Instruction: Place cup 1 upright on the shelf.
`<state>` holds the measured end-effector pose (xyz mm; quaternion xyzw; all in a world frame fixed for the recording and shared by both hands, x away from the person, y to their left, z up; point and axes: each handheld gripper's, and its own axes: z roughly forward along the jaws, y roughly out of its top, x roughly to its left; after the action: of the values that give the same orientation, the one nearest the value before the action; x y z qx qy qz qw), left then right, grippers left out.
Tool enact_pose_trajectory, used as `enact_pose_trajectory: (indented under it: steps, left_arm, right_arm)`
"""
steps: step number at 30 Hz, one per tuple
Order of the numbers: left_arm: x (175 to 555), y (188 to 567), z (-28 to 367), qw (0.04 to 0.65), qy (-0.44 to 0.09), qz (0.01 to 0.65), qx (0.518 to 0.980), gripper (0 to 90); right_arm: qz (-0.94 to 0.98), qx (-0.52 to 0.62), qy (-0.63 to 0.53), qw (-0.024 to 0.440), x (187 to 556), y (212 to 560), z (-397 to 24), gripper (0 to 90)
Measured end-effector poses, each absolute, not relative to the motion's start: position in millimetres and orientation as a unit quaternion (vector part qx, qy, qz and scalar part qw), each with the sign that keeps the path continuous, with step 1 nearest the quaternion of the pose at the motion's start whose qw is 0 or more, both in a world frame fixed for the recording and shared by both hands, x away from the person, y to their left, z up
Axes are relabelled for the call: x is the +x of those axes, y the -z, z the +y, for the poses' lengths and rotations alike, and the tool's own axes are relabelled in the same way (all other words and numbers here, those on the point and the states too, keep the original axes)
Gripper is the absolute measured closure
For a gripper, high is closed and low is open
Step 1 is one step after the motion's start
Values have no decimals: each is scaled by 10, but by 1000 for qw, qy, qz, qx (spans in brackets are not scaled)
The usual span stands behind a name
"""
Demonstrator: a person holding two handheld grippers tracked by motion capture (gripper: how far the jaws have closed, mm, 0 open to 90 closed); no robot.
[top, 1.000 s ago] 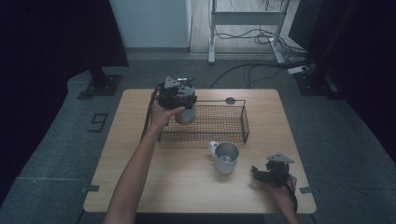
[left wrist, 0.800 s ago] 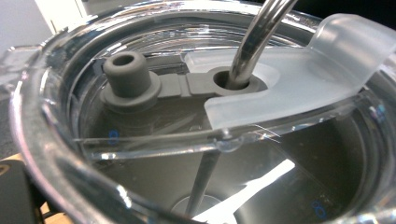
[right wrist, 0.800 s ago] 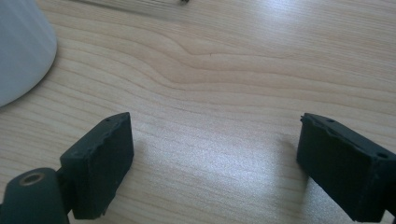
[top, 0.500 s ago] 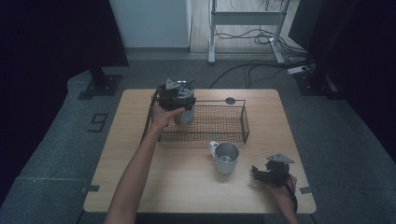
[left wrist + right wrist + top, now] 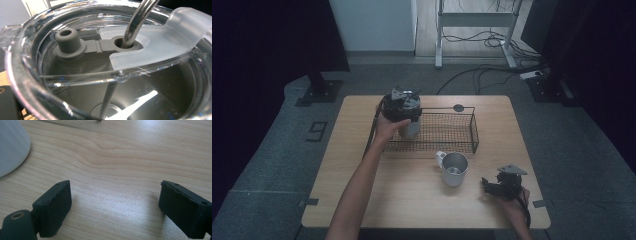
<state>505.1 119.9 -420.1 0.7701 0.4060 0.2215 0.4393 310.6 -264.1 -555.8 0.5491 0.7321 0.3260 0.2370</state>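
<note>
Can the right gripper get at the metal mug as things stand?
Probably yes. The right gripper sits low on the wooden table with open, empty jaws, and bare tabletop lies between it and the steel mug with a handle. The black wire basket stands beyond the mug.

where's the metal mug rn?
High view: the metal mug stands on the table right of centre, just in front of the wire basket, left of the right gripper.

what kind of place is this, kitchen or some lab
Most likely a lab or recording room, not a kitchen. A lone wooden table stands on grey carpet, dark curtains hang at both sides, and loose cables run across the floor under a metal desk frame behind it.
</note>
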Motion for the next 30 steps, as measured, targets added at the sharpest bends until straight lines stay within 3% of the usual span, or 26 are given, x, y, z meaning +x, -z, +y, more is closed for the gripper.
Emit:
enact_pose_trajectory:
  steps: [30]
  left_arm:
    - [5082,4490,1217,420,-211,424,774,42]
  right_arm:
    - [732,549,-326,237,3106,5558,-2641,108]
